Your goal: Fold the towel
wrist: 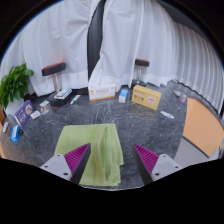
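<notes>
1. Greenery first, at the far left: a leafy green potted plant [14,84] stands at the table's edge, with small boxes and packets [30,110] on the table beside it; any print on them is too small to read.
2. Next along, the back of the dark marbled table [140,125] carries a white box [102,92], a small blue-and-white carton [124,95] and a yellow cardboard box [146,97]; each seems to bear a label, none legible; white curtains [130,40] hang behind.
3. The soft light-green towel [96,150] lies flat on the table, its near part running down between the two fingers and its far edge just ahead of them.
4. The gripper [110,160] hangs just over the towel with its jaws spread wide; the magenta pads [76,157] touch nothing that can be seen.
5. At the far right an orange board [203,125] rests on the table.
6. Judged from this, folding has not yet begun; the next move calls for lowering onto one edge or corner, pinching a single layer, then carrying it across to the opposite edge.
</notes>
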Demonstrator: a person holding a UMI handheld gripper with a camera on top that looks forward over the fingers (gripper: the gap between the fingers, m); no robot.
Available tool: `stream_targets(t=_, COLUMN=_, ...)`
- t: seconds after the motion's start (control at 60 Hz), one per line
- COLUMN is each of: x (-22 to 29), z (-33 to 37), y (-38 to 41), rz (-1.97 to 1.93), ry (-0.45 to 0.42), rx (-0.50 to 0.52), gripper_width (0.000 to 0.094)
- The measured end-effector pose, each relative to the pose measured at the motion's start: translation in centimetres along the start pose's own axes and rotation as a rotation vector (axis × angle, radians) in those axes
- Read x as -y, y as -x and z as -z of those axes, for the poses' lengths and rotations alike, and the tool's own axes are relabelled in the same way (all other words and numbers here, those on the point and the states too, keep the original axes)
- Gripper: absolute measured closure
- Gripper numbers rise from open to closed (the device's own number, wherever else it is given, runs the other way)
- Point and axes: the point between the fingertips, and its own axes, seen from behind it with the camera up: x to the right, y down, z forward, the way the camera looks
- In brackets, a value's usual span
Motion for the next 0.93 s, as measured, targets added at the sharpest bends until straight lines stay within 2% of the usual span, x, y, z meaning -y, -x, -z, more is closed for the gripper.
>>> stream_targets(t=0.283, x=1.1, z=11.4, y=0.1, rz=0.049, ry=-0.079, rx=-0.027, gripper_width=0.0078)
stream_targets(t=0.617, x=-4.6, z=28.7, y=3.8, rz=0.04, ry=-0.106, rx=-0.049, gripper_width=0.0082)
stream_targets(t=0.933, x=-6.4, z=35.7, y=4.8, rz=0.061, ry=-0.131, rx=-0.052, gripper_width=0.0083)
